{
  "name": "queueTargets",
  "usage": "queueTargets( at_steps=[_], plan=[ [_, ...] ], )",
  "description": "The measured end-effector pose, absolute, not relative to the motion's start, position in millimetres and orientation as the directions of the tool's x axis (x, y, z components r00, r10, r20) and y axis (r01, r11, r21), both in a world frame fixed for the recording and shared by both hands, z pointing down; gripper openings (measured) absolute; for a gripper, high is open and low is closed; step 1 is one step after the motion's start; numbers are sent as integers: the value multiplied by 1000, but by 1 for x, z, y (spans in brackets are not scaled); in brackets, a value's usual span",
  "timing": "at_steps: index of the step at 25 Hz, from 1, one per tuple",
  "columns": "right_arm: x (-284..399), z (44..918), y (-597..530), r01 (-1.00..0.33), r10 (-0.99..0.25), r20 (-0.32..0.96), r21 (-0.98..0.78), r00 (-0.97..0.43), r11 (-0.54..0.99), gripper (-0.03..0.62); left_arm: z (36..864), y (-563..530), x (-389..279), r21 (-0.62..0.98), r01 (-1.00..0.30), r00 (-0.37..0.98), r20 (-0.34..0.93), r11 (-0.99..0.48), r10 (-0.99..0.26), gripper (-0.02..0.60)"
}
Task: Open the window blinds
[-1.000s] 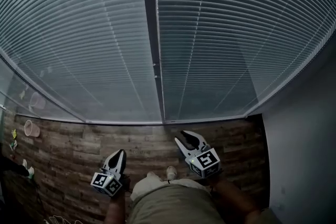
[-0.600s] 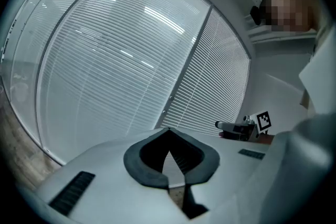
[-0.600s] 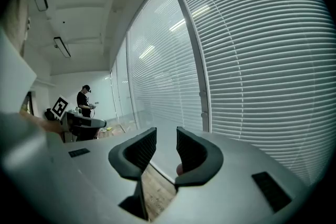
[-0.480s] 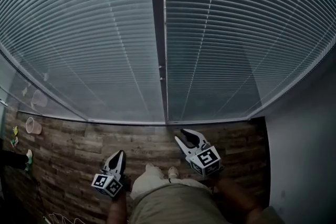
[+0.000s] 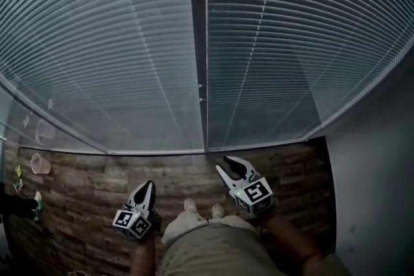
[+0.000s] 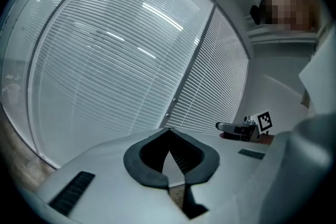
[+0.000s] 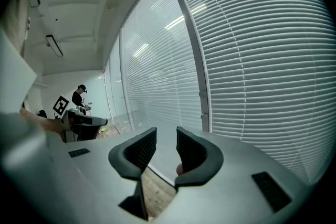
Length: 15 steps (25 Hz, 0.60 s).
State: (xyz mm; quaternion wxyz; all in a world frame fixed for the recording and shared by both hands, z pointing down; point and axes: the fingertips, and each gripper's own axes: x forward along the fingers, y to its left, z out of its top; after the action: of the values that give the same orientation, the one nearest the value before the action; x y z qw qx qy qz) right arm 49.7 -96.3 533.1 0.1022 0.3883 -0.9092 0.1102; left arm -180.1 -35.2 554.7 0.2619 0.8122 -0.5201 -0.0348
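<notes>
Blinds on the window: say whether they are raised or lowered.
Lowered: both blinds hang full length, with slats reaching down to the floor.

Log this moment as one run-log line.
blinds: fully lowered, untouched | left gripper: jaws shut, empty | right gripper: jaws slightly apart, empty | both short of blinds

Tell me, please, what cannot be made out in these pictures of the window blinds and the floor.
- Top of the blinds: cut off by the upper edge of the head view.
- Cord or wand for the blinds: found in no view; the small knobs on the middle frame are too small to identify.
- Pink cup, head view: too small to see its contents.
- Distant person, right gripper view: too small to tell their activity.
</notes>
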Motion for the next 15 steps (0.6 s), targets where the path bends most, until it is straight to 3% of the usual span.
queueTargets(
  at_steps=[15],
  plan=[
    [0, 528, -122, -767, -724, 289, -62, -626, 639, 124, 557, -74, -223, 446, -803, 520, 204, -394, -829, 15]
  ],
)
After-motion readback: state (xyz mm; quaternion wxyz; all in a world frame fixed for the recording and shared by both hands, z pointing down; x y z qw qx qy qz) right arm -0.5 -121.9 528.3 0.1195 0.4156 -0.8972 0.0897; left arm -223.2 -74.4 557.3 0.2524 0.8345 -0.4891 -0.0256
